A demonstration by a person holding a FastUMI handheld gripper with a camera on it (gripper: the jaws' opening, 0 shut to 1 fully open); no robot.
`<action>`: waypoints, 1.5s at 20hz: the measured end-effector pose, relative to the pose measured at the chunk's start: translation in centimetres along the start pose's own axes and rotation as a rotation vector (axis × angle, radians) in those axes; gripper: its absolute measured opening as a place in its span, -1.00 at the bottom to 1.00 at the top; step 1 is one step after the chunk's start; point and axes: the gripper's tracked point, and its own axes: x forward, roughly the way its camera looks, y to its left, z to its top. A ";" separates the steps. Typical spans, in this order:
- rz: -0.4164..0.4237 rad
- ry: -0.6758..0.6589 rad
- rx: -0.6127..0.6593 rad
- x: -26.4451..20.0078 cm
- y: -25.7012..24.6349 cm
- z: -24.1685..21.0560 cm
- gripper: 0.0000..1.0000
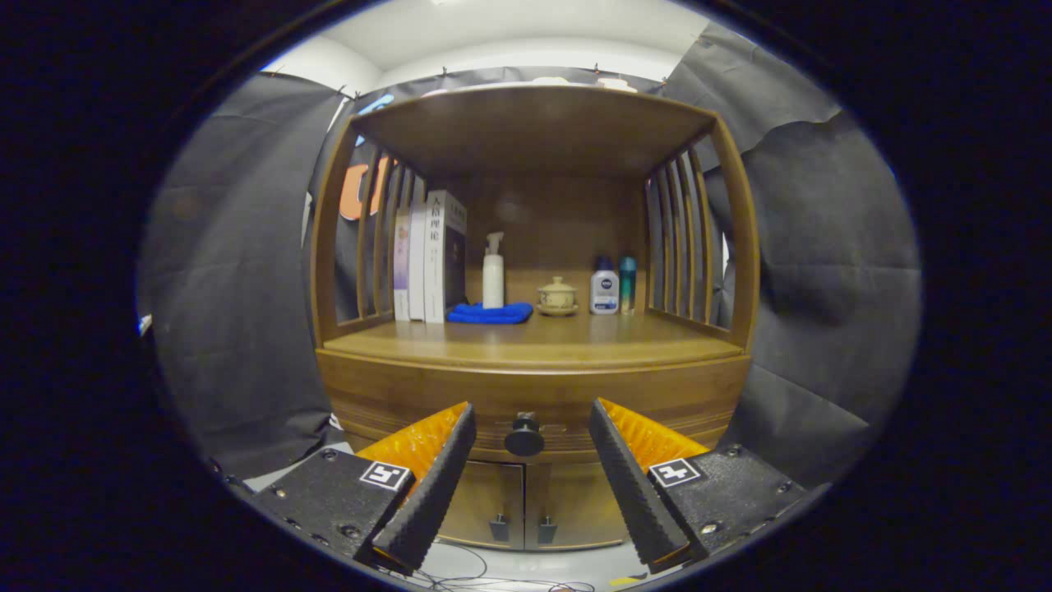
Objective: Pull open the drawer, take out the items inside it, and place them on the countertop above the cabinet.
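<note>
A wooden cabinet stands straight ahead, its drawer closed under the countertop. A round dark knob sticks out from the drawer's front. My gripper is open, and the knob sits between the two fingertips with a gap on each side. Neither finger touches it. The drawer's contents are hidden.
On the countertop stand several books at the left, a folded blue cloth, a white pump bottle, a small lidded cup and two bottles. Slatted sides and a shelf roof enclose it. Two small doors lie below the drawer. Cables trail on the floor.
</note>
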 end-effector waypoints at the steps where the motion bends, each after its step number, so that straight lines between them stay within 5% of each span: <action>1: -0.005 0.012 -0.005 1.0 -0.1 -0.6 0.81; 13: -0.040 0.100 0.077 8.9 0.4 -5.7 0.18; 23: -0.063 0.108 0.055 8.8 0.0 -6.2 -0.19; 30: -0.053 0.129 0.082 4.9 0.0 -6.9 -0.21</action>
